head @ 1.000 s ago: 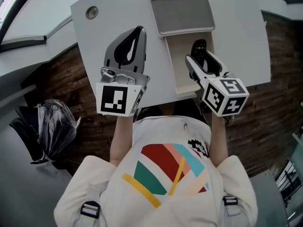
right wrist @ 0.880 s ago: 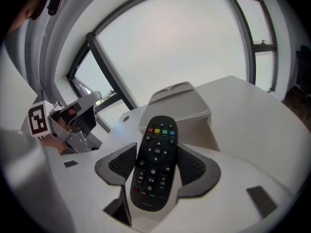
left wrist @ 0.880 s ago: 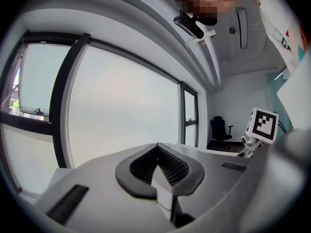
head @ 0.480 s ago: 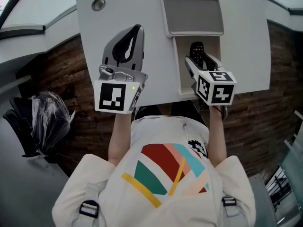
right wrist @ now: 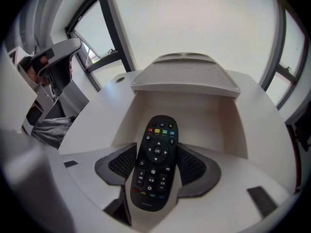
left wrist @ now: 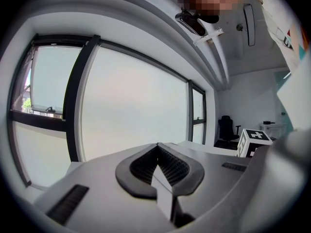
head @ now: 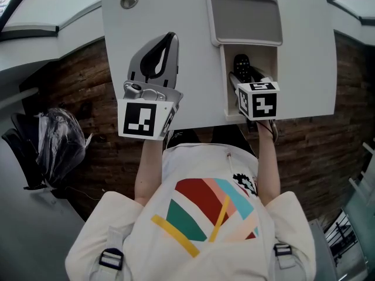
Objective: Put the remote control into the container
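Note:
A black remote control [right wrist: 155, 161] with coloured buttons stands lengthwise between the pads of my right gripper [right wrist: 156, 149], which is shut on it. In the head view the right gripper [head: 246, 78] points steeply down, with the remote [head: 241, 64] sticking into the open cream container [head: 226, 89]. The container's pale inner wall [right wrist: 194, 108] lies right behind the remote. My left gripper [head: 169, 38] hovers over the white table [head: 176, 16] to the left of the container. Its jaws meet, with nothing between them, as the left gripper view [left wrist: 158, 147] also shows.
A grey lid [head: 246, 16] juts out over the container's far end; the same lid [right wrist: 184, 74] shows in the right gripper view. A round grommet [head: 129, 0] sits in the table's far left. A black bag [head: 55, 151] lies on the wooden floor to the left.
My right gripper has tipped further downward and sunk toward the container, carrying the remote with it. The left gripper has barely shifted.

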Available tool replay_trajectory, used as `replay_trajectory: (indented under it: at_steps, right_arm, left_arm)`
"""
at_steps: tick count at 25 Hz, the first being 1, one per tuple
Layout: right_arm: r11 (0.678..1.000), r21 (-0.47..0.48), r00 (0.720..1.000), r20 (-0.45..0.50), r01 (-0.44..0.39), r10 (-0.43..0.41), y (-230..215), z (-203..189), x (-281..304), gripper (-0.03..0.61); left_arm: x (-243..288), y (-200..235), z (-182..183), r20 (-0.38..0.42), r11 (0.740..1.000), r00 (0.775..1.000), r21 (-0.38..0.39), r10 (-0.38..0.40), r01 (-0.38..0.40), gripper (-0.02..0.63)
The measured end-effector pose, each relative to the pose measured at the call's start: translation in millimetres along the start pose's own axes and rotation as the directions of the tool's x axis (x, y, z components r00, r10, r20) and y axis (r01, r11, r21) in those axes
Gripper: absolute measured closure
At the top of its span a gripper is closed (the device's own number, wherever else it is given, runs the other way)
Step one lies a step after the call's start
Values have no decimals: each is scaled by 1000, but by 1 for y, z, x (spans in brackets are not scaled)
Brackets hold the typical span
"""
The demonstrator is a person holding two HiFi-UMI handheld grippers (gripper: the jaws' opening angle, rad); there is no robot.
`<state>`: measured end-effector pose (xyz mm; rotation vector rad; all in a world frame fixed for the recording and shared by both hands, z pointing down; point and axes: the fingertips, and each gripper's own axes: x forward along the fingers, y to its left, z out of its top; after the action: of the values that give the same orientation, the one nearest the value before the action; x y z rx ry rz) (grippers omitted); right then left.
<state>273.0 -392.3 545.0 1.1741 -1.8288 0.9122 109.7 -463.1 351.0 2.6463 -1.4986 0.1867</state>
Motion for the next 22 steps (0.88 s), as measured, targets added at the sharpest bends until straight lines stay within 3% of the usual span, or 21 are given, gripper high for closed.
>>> replay_trajectory:
  at_steps: [16, 22]
  right_arm:
    - [991, -108, 995, -66, 73, -81, 1, -10, 11, 318]
    - [989, -121, 995, -23, 90, -94, 2, -10, 11, 318]
  left_arm:
    - [-14, 10, -2, 2, 999, 999, -13, 50, -50, 607]
    - [-15, 7, 2, 21, 999, 999, -12, 37, -37, 607]
